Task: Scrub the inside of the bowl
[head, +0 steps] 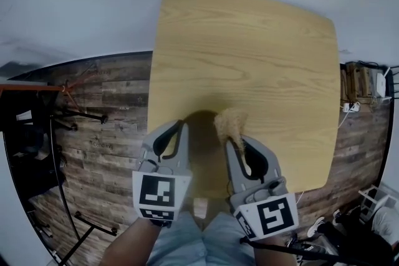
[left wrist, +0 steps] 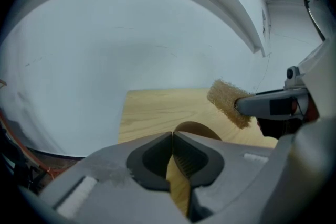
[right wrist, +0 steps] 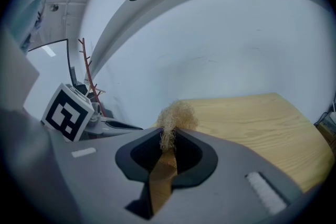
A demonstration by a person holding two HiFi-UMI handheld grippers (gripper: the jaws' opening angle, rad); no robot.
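Here my left gripper is shut tight on the bowl's rim, while my right gripper is clamped closed on a scrubber, above the table.

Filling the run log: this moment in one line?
left gripper shut on bowl | right gripper shut on scrubber | scrubber over bowl

Beyond the bowl, the table top lies open.
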